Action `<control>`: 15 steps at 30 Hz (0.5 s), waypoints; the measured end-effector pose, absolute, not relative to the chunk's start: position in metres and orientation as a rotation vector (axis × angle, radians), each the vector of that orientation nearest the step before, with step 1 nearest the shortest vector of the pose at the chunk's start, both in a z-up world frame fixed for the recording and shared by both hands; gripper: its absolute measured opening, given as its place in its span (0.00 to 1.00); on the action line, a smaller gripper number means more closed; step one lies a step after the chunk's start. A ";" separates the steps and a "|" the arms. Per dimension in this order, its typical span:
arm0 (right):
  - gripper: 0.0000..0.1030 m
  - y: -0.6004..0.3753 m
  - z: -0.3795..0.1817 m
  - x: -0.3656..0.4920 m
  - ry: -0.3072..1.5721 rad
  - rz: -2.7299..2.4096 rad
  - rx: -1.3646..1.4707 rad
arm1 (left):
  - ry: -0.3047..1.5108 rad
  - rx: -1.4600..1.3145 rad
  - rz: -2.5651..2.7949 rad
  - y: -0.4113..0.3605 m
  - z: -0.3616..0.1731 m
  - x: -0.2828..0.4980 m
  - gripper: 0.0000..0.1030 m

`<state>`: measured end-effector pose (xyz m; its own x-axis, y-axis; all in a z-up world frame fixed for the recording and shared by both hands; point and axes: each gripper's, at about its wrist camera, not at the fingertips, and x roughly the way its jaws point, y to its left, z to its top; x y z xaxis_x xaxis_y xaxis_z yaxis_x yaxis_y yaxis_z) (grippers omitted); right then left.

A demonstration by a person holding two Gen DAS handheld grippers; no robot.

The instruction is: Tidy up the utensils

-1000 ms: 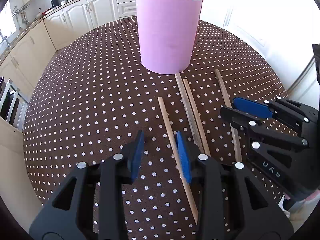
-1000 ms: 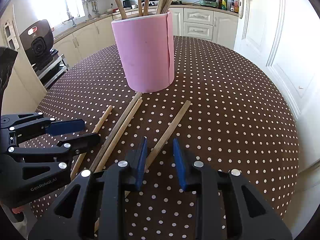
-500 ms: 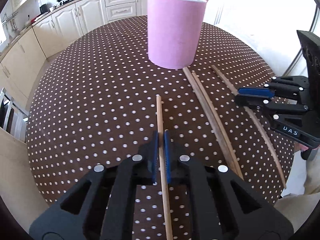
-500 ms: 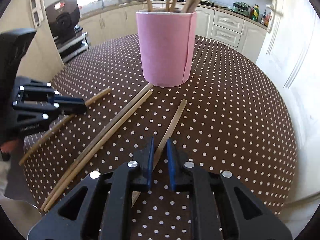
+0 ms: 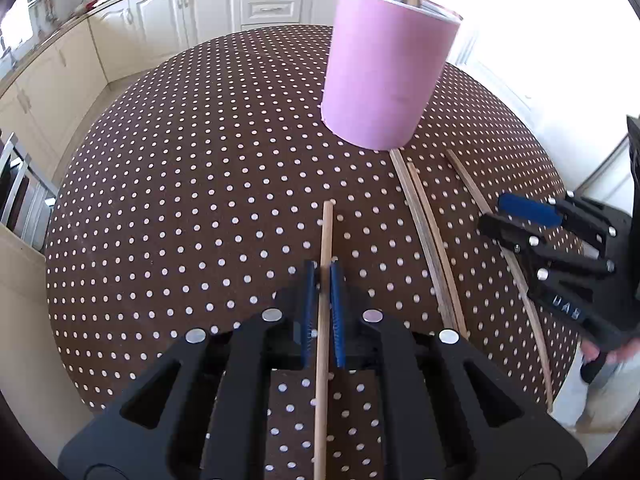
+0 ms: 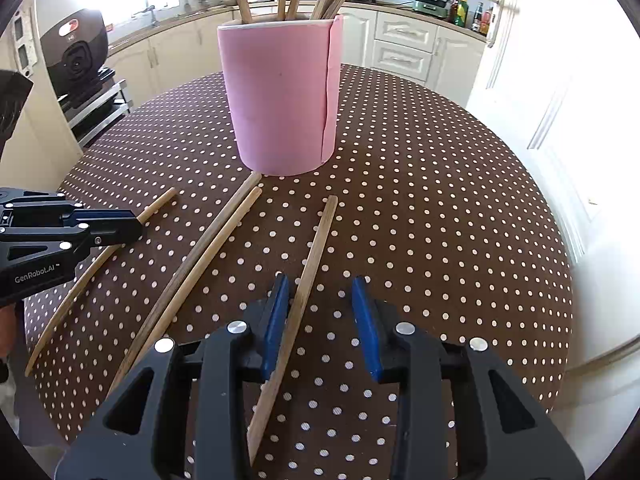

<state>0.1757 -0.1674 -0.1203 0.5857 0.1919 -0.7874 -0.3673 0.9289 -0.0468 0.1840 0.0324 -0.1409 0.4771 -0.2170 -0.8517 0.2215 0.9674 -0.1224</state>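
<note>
A pink holder (image 5: 384, 80) (image 6: 280, 108) with several wooden chopsticks upright in it stands on the dotted table. My left gripper (image 5: 323, 276) (image 6: 120, 226) is shut on a loose chopstick (image 5: 326, 236) (image 6: 160, 204) that points toward the holder. My right gripper (image 6: 322, 292) (image 5: 516, 220) has its jaws opening. Another chopstick (image 6: 316, 248) (image 5: 468, 184) lies on the cloth between them, close to the left pad. A pair of chopsticks (image 6: 216, 240) (image 5: 424, 220) lies side by side between the two grippers, its far ends at the holder's foot.
The round table (image 5: 200, 200) wears a brown cloth with white dots and drops off all round. Cream kitchen cabinets (image 5: 160, 20) stand behind, a white door (image 6: 540, 80) on the right, a black appliance (image 6: 76, 52) at the left. A person's hand (image 5: 608, 354) holds the right gripper.
My left gripper closed on its chopstick and shifted sideways, so the holder now sits further right in its view. My right gripper closed round its chopstick, then opened again.
</note>
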 end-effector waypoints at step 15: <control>0.05 -0.190 -0.116 0.182 0.895 0.330 -0.028 | 0.985 -0.157 -0.206 0.046 -0.144 0.203 0.06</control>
<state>0.1824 -0.1905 -0.1161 0.5790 0.2703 -0.7692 -0.2934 0.9493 0.1128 0.2026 0.0460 -0.1442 0.5363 -0.2432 -0.8083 0.1019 0.9692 -0.2240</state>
